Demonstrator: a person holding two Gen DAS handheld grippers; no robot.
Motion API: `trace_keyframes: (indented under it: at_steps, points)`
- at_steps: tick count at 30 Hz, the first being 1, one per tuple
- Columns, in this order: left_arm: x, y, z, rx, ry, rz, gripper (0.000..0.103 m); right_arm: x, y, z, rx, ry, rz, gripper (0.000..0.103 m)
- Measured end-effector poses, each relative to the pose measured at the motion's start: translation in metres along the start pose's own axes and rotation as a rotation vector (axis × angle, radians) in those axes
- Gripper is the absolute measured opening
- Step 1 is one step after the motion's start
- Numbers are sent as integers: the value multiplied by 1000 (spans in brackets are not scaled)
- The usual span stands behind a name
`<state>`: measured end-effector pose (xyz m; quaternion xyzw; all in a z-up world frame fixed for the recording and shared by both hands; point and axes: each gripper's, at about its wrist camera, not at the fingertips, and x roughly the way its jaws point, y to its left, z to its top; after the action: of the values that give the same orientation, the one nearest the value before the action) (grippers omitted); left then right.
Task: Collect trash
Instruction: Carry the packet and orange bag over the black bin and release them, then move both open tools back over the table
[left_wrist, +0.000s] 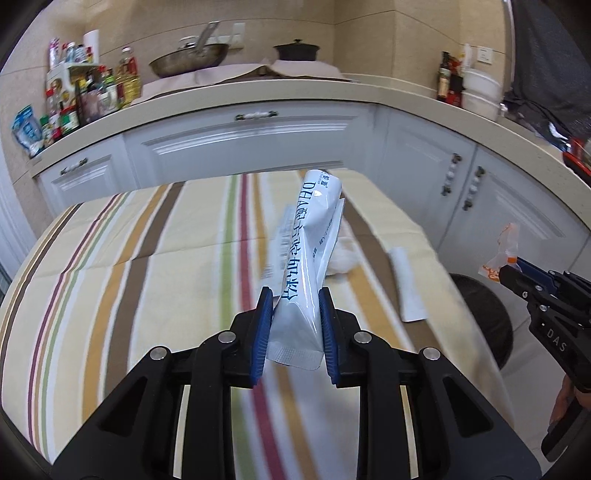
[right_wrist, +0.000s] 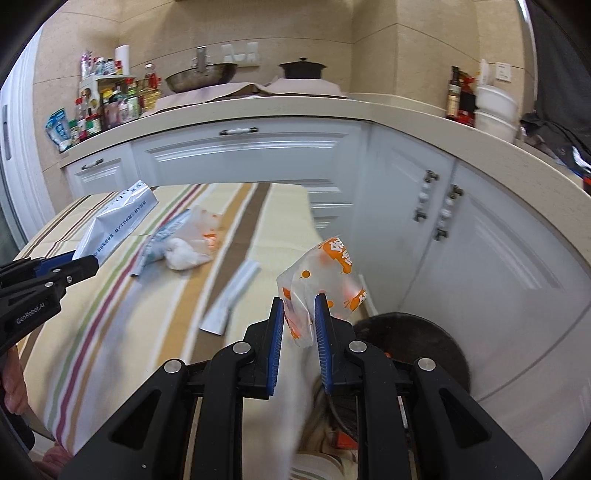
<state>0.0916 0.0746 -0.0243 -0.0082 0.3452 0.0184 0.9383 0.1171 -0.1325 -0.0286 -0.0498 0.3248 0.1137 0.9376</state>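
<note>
the left gripper pinches the lower end of a white pouch with blue print, its blue pads pressed against both sides; the pouch stands up and leans away over the striped cloth. in the right wrist view the same pouch juts up and right from the left gripper at the frame's left edge.

the right gripper pinches a clear wrapper with orange print, pads closed on its crumpled lower part, held just past the cloth's right edge and above the dark bin. from the left wrist the wrapper shows at the tip of the right gripper, over the bin.

on the cloth lie a crumpled white tissue touching a clear orange-spotted bag and a bluish strip, and nearer the right edge a flat white sachet, apart from the heap. behind stand white cabinets under a beige counter with a wok, a black pot and bottles.
</note>
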Motion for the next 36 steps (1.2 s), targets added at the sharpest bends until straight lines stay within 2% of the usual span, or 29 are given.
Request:
trace_keyframes:
  at_steps: [12,23,25,26,28,30,36]
  points:
    - [15,-115,6,167,-7,-144,24,-19,-89,-31,140,5,-175,18]
    - [41,-209,6,334,17,-211,25,0,-141,-53,223,36,-221,18]
    - [49,-224,7,357,22,-214,28,5,-148,-55,232,37,-220,18]
    - [52,-230,7,368,21,-210,37,9,-151,-55,237,36,-222,19]
    - [59,-240,8,382,15,-200,49,16,-157,-58,245,39,-232,23]
    - [65,-246,9,389,19,-195,49,24,-163,-59,254,55,-241,38]
    - [66,-236,12,353,27,-192,52,27,-169,-63,278,59,-254,47]
